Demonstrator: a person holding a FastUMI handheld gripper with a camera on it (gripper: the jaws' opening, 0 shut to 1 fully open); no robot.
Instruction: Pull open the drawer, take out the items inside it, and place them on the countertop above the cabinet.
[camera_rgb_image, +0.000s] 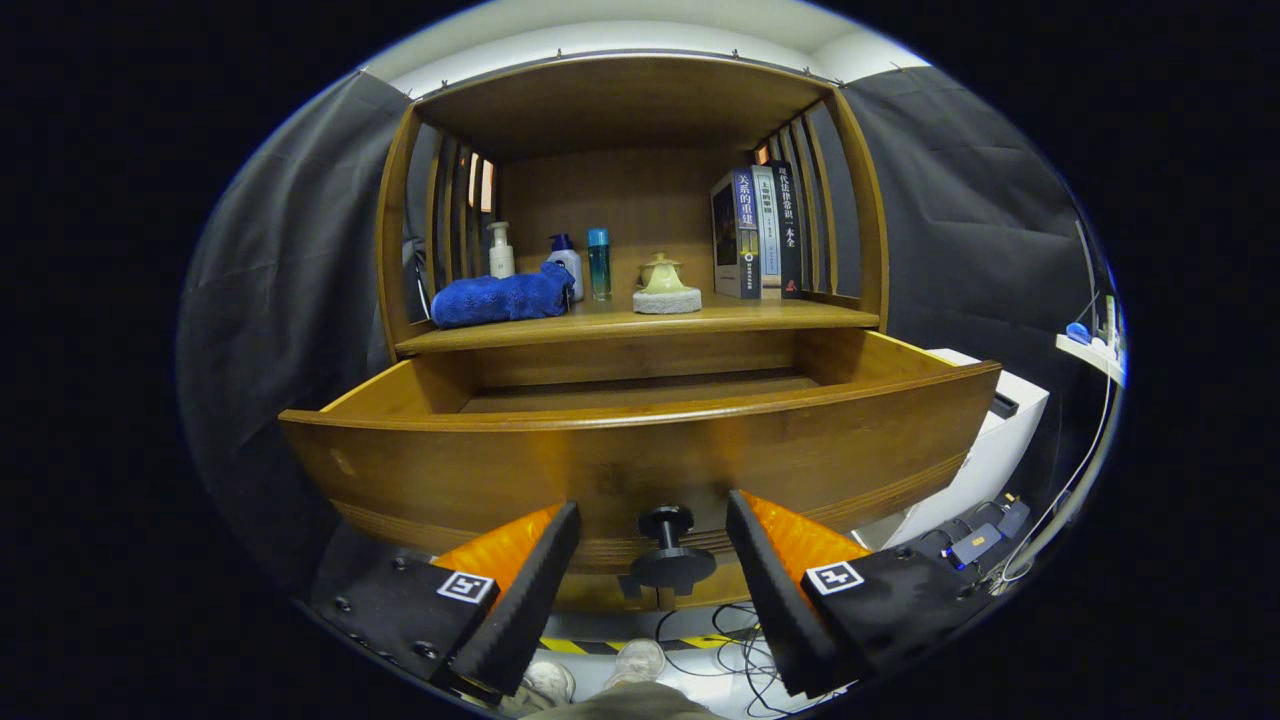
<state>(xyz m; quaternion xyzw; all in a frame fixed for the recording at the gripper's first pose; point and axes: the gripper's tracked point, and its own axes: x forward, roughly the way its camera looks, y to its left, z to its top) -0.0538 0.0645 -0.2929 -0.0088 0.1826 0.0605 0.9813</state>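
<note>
A wooden cabinet has its drawer (640, 450) pulled out toward me; the little of its inside that shows looks bare, and the front board hides the rest. The drawer's dark round knob (668, 548) sits between my fingers, with a gap on each side. My gripper (655, 530) is open around the knob without touching it. Above the drawer, the countertop (640, 322) carries a folded blue towel (500, 297), a pump bottle (500, 250), a white bottle with a blue cap (568, 262), a slim teal bottle (598, 263), a small pale lidded pot (665, 283) and three upright books (758, 235).
Black cloth walls stand on both sides of the cabinet. A white box (990, 440) sits to the right of the drawer, with cables and small devices (975, 545) on the floor below. A person's shoes (600, 670) show under the fingers.
</note>
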